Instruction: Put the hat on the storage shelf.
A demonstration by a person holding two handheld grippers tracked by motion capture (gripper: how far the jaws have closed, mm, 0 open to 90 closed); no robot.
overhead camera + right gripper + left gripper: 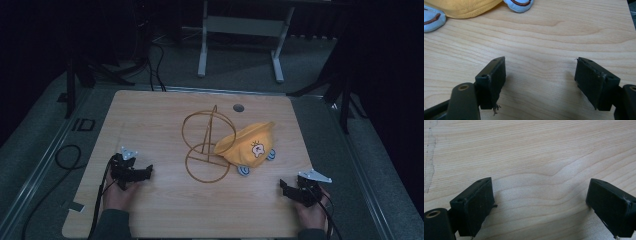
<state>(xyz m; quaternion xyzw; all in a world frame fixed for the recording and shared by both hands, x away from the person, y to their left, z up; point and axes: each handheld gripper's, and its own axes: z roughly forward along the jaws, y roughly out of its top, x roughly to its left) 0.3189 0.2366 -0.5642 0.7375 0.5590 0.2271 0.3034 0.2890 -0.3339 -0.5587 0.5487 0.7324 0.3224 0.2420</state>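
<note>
A yellow child's cap (247, 142) with a small cartoon patch and light blue ear flaps (244, 170) lies on the wooden table (165, 210), leaning against a gold wire stand (206, 147) made of two rings. My left gripper (137, 172) rests on the table at the front left, open, with bare wood between its jaws (539, 202). At the front right my right gripper (289, 189) is open too, nothing between its jaws (540, 80). The cap's yellow edge (466, 7) and its blue flaps (517, 3) lie ahead of it.
A round cable hole (238, 107) sits at the table's far edge. A black cable loop (67, 156) lies on the floor to the left. A white desk frame (240, 35) stands behind the table. A scuff mark (429, 162) runs along the wood.
</note>
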